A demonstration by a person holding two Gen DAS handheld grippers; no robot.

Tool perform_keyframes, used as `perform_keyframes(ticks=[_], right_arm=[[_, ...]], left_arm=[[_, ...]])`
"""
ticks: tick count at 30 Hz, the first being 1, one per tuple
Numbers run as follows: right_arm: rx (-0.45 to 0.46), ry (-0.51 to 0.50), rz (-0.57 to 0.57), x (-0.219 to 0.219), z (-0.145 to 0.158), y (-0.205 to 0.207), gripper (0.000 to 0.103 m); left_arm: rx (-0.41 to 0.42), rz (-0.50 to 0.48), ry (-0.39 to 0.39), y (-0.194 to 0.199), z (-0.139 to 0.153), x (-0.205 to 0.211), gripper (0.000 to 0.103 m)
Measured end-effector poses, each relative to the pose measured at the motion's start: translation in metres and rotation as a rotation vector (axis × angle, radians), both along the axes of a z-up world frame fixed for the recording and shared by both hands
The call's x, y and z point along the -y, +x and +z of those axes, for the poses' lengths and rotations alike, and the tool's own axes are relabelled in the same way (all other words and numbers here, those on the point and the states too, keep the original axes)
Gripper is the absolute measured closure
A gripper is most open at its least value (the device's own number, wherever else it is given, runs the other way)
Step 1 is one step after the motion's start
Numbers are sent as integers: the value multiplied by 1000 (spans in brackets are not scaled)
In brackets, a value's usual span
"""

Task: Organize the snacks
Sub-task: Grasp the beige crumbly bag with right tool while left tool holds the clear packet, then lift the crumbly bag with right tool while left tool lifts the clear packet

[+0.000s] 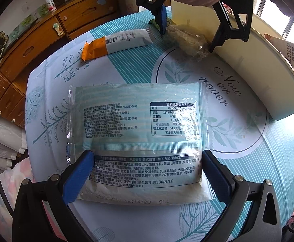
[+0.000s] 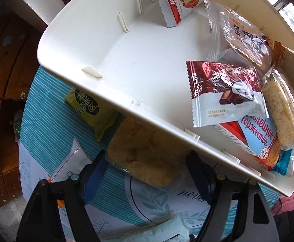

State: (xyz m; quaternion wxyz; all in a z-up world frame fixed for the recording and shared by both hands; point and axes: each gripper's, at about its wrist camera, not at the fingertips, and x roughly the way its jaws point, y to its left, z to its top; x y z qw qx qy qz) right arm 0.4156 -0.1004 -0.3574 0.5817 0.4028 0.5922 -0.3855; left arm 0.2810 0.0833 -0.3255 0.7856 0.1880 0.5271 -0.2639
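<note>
A flat light-blue bread packet lies printed side up on the table, in the left wrist view. My left gripper stands open astride its near end, one blue pad at each side edge. A yellowish cake in a clear wrapper lies beside the white bin. My right gripper points down over the cake, open, a finger close at each end of the wrapper. The left wrist view shows the same cake and right gripper at the far side of the table.
An orange-and-white snack bar and a green packet lie on the teal-and-white tablecloth. Several snacks lie in the bin, among them a red-brown chocolate packet and a rice bar. Wooden drawers stand beyond the table.
</note>
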Motion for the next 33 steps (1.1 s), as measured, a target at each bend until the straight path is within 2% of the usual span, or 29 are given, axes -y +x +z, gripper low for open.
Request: perform_keyframes(ticks=[9, 14, 17, 21, 23, 28, 30, 33], right_arm=[[75, 38, 16, 11, 2, -37, 26], [96, 115, 15, 14, 4, -61, 26], [122, 145, 38, 14, 11, -73, 26], [168, 213, 77, 14, 22, -87, 26], [199, 241, 104, 13, 29, -93, 26], [279, 265, 173, 16, 59, -99, 26], [316, 265, 198, 4, 72, -106, 26], [361, 259, 216, 14, 83, -116, 26]], left_arm=[[17, -14, -1, -12, 2, -8, 1], [29, -15, 2, -20, 4, -13, 4], [44, -6, -2, -24, 7, -13, 10], [84, -10, -17, -37, 12, -10, 32], [115, -20, 8, -44, 12, -4, 36], [117, -17, 14, -47, 15, -2, 40], [87, -7, -4, -45, 19, -6, 41], [46, 30, -22, -41, 26, -13, 40]])
